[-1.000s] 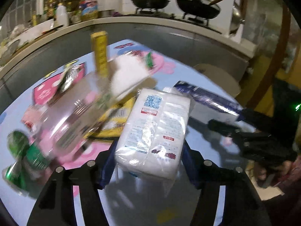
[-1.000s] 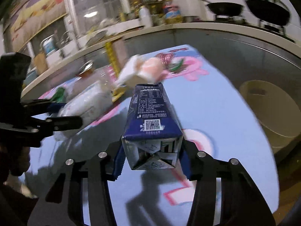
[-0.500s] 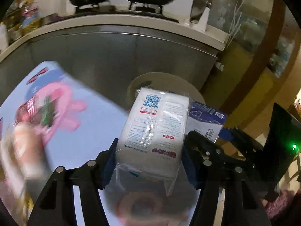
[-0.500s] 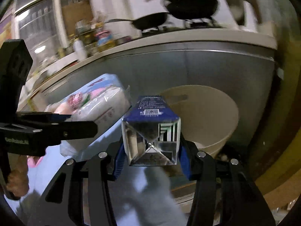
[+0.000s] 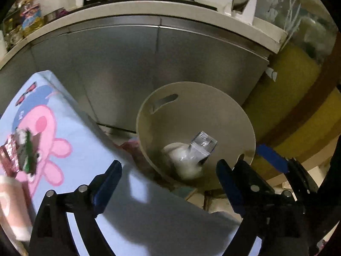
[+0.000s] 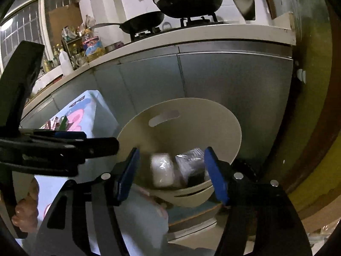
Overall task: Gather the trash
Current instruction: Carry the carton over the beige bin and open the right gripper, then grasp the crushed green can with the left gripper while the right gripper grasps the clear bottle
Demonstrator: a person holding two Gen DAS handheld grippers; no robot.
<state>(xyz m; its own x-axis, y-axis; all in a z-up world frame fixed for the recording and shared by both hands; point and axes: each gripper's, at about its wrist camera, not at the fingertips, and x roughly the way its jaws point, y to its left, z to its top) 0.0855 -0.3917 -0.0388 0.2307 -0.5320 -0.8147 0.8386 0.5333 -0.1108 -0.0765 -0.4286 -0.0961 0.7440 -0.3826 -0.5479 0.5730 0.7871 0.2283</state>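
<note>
A beige round trash bin (image 5: 213, 104) stands on the floor beside the table; it also shows in the right wrist view (image 6: 213, 115). Inside lie the white tissue pack (image 5: 181, 155) (image 6: 162, 170) and the milk carton (image 5: 202, 147) (image 6: 189, 162). My left gripper (image 5: 168, 168) is open and empty above the bin's near rim. My right gripper (image 6: 171, 160) is open and empty over the bin. The left gripper's body (image 6: 53, 151) shows at the left of the right wrist view.
The table has a light blue cartoon-pig cloth (image 5: 53, 149) with wrappers (image 5: 23, 149) at its left. A steel kitchen cabinet (image 5: 149, 64) with pans on a stove (image 6: 181, 2) stands behind the bin. A yellow and brown wall (image 5: 298, 106) is at the right.
Both grippers opened over the bin. The tissue pack and the milk carton dropped out of them into the bin.
</note>
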